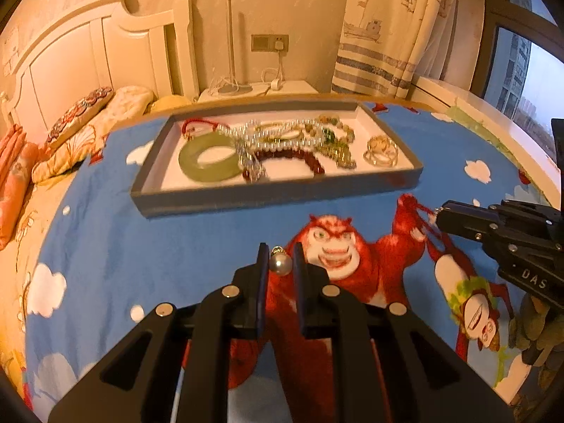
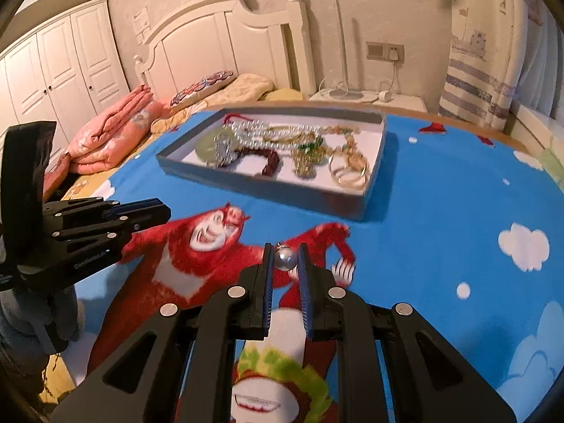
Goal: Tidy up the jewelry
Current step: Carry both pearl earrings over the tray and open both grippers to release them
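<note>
Both tools are clamped on small silvery pearl-like beads with gilt caps: the left tool (image 1: pixel 279 259) on one bead (image 1: pixel 281 263), the right tool (image 2: pixel 284 260) on another bead (image 2: pixel 285 259). Both are held above the blue cartoon-print cloth (image 1: pixel 197 232) spread on the bed, short of the shallow grey tray with a white floor (image 1: pixel 275 199).

The step in hand is judged to be carrying the beads to the tray. Grips should be kept firm, since round beads are likely to slip or roll. Release is best made low over a bare patch of tray floor, clear of the pale green jade ring (image 1: pixel 208 157), the tangled white-bead strand (image 1: pixel 282 139) and the clear amber bangles (image 1: pixel 382 151), so nothing gets snagged.

View differences: only from the left wrist is a red cord seen at the right tool's tip; whether it is held or merely printed on the cloth cannot be told. Only from the right wrist are the white wardrobe (image 2: pixel 60 60) and folded pink quilt (image 2: pixel 109 137) shown.
</note>
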